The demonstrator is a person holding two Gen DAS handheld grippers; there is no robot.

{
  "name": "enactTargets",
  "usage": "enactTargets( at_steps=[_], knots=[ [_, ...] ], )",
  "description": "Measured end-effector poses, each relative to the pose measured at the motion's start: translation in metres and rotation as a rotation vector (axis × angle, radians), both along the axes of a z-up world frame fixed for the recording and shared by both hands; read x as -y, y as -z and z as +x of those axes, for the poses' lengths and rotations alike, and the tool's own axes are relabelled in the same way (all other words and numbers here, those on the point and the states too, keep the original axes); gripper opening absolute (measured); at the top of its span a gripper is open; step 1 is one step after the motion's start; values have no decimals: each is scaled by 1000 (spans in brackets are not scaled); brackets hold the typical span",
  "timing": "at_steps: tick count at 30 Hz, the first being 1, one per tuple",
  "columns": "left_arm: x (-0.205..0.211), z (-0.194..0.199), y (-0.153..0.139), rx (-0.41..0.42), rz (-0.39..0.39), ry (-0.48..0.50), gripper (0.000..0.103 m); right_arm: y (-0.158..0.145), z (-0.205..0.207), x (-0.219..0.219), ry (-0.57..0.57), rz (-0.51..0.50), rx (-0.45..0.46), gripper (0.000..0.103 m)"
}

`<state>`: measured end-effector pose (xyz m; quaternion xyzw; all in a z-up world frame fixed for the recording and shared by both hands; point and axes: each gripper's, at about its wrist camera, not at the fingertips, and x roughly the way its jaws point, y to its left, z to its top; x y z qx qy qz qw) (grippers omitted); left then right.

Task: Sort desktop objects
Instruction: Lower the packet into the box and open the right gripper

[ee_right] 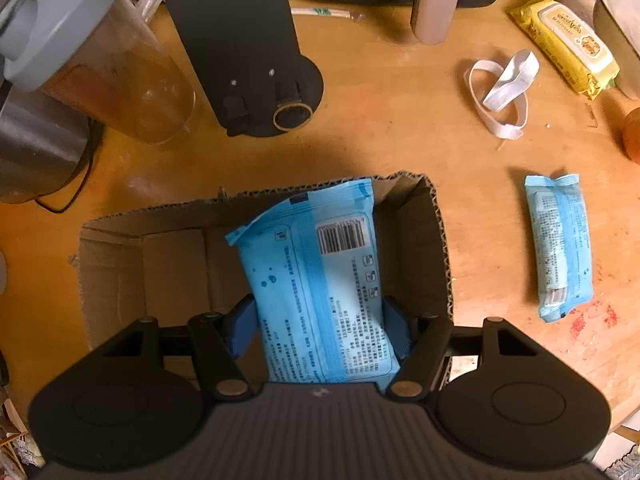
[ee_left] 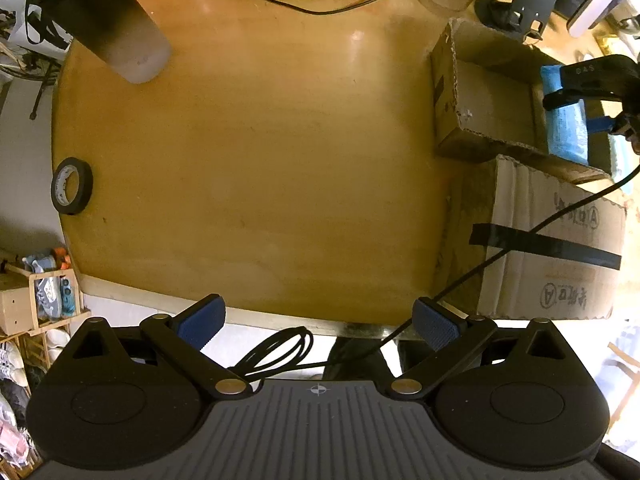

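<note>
Right wrist view: 2 blue wipe packs [ee_right: 316, 276], 1 yellow pack [ee_right: 564, 44], 1 cardboard box [ee_right: 168, 256].

Blue wipes pack [ee_right: 320, 280] tilted inside cardboard box [ee_right: 436, 240].

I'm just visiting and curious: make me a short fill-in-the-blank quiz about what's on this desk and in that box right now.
1. The large blue wipes pack sits between the right gripper fingers, above the open ____ box.
2. The smaller blue pack lies on the table, ____ the box.
3. The roll of tape near the table's edge is ____ in colour.
4. The left gripper holds ____.

Missing words: cardboard; outside; black; nothing
</note>
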<state>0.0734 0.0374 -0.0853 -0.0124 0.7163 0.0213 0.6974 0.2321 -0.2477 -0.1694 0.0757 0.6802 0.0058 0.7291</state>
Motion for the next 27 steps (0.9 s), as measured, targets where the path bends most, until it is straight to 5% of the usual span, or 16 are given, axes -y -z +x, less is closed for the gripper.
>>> enactTargets(
  at_steps=[3, 27],
  knots=[
    [1, -1, 2, -8, 0, -5, 103, 2, -1, -4, -25, -22, 4, 103],
    [10, -1, -11, 11, 3, -31, 103, -20, -6, 0, -39, 5, 18, 103]
  ],
)
